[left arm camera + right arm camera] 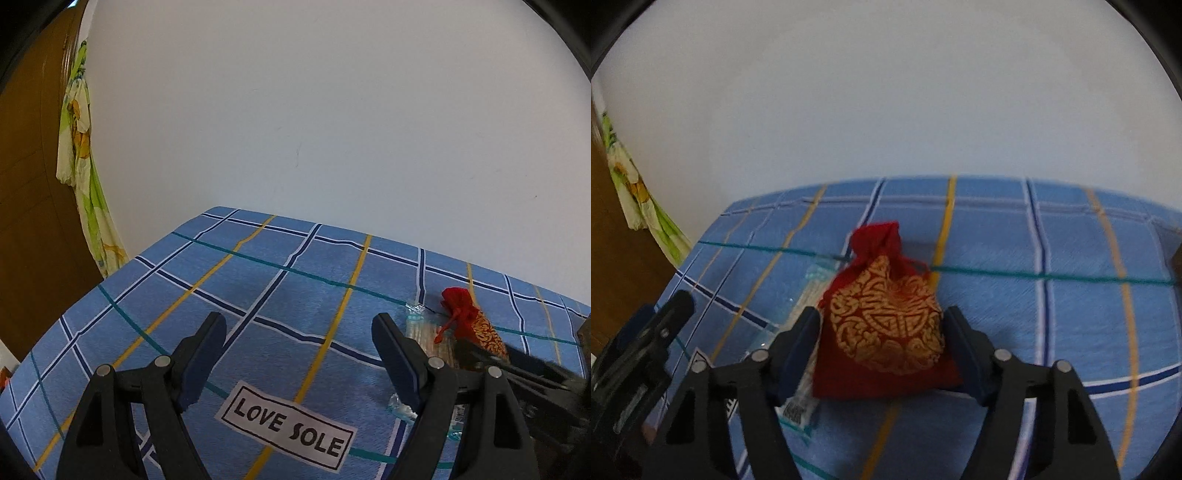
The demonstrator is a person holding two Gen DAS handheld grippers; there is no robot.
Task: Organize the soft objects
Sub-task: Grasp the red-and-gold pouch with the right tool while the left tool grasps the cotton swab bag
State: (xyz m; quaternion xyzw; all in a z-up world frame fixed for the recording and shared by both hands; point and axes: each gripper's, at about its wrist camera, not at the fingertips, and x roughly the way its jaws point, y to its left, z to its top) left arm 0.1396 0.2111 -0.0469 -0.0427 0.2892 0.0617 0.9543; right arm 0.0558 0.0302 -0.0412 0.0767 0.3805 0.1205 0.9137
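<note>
- Pouch [882,317]: lies on the bedcover [1071,317], between the two fingers of the right gripper [881,332].
- Plastic packet [803,402]: lies on the bedcover, just left of the pouch, partly under the right gripper's left finger.
- Left gripper [301,325]: left of the right gripper, above the printed label [288,424].
- Wall [886,110]: behind the bedcover.

A home bedroom: checked bedsheet [280,295], wooden wardrobe [33,221] (floral cloth [79,147] hanging).
</note>
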